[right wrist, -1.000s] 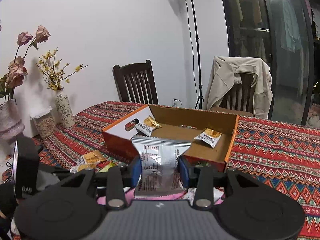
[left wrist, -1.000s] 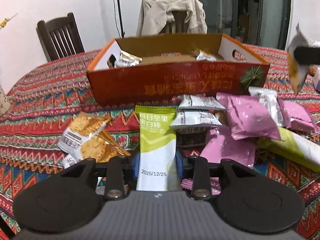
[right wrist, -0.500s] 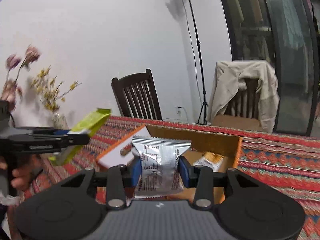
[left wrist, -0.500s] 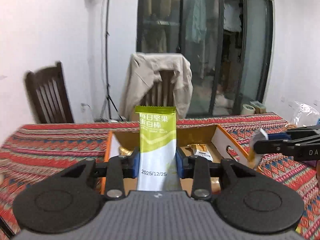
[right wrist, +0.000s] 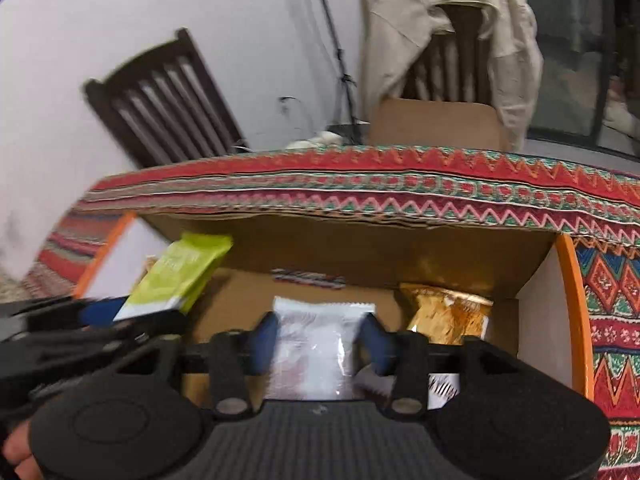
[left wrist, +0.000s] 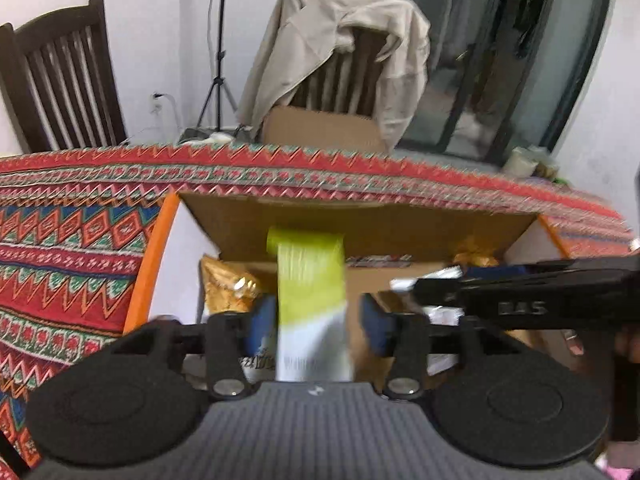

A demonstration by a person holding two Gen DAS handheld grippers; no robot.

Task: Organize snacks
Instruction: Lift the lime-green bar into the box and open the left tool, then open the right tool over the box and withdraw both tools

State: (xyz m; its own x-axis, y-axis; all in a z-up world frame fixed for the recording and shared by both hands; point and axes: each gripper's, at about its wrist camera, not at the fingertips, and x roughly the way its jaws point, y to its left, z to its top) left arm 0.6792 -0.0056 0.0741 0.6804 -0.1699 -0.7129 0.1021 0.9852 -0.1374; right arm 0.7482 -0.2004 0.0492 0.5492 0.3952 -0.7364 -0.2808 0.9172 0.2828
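Both grippers hang over the open cardboard box (left wrist: 148,268) with the orange rim (right wrist: 576,300). A green and white snack bar (left wrist: 310,276) stands between the jaws of my left gripper (left wrist: 316,324), which are opening; a gap shows on its right side. A silver packet (right wrist: 316,340) sits between the jaws of my right gripper (right wrist: 320,338), also opening, its pads just off the packet. In the right wrist view the left gripper (right wrist: 100,312) and its green bar (right wrist: 180,276) show at the left. Gold packets (left wrist: 224,284) (right wrist: 444,312) lie in the box.
A red patterned tablecloth (left wrist: 60,240) covers the table around the box. Behind the table stand a dark wooden chair (left wrist: 60,80) and a chair draped with a beige jacket (left wrist: 340,40). A light stand (left wrist: 218,60) rises by the wall. A person's hand (right wrist: 16,456) holds the left gripper.
Both grippers travelled from the snack pile to above the box and tipped down into it. Their jaws, shut on the green bar and silver packet before, have parted.
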